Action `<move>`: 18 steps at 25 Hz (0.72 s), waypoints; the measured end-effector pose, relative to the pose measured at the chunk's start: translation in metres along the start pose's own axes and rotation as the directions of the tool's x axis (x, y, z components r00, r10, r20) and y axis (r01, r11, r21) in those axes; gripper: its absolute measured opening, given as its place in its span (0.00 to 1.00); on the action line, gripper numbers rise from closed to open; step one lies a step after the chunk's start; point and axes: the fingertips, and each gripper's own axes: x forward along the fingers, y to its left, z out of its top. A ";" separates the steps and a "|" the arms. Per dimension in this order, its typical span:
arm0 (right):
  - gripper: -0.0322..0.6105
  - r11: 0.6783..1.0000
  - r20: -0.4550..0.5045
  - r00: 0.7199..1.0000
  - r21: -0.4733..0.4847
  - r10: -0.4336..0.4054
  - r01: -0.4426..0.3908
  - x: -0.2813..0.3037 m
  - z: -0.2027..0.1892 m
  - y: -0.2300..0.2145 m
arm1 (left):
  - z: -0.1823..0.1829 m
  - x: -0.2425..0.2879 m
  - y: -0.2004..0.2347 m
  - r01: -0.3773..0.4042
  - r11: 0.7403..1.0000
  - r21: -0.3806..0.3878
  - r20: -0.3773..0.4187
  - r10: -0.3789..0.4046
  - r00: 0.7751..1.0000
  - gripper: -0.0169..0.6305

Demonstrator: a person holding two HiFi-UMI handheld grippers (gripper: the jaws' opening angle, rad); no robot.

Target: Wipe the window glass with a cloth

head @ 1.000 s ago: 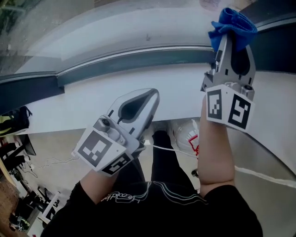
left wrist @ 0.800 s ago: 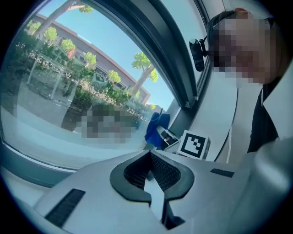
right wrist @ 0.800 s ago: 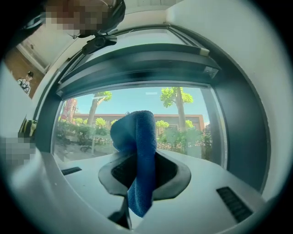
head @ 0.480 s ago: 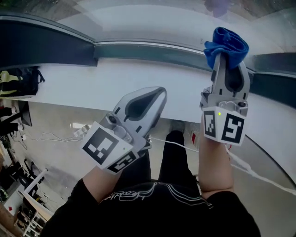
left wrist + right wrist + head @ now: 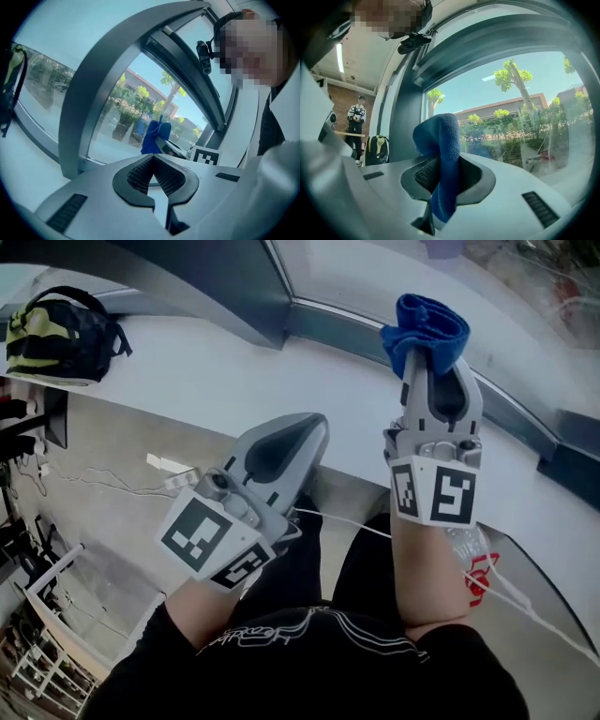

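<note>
fig. your right gripper (image 5: 429, 352) is clamped on a fold of the blue cloth (image 5: 424, 322), raised over the white sill (image 5: 187, 371), near the window glass (image 5: 375, 277) but apparently not yet touching it. your left gripper (image 5: 305, 432) is closed and empty. risk: only a narrow fold is pinched, so dragging hard could pull it free and let bare gripper tips scrape the glass.
</note>
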 end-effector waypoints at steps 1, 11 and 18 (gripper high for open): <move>0.15 1.000 -0.003 1.000 0.006 0.014 -0.014 0.010 -0.004 0.016 | 0.001 -0.010 0.014 -0.012 1.000 -0.006 0.003 0.012 1.000 0.04; 0.15 0.998 -0.033 0.997 0.016 0.067 -0.066 0.095 -0.041 0.113 | 0.017 -0.070 0.112 -0.091 0.995 -0.046 0.023 0.092 0.995 0.04; 0.15 0.999 -0.049 0.998 0.002 0.043 -0.043 0.128 -0.060 0.119 | 0.014 -0.076 0.129 -0.099 0.994 -0.048 0.019 0.100 0.995 0.04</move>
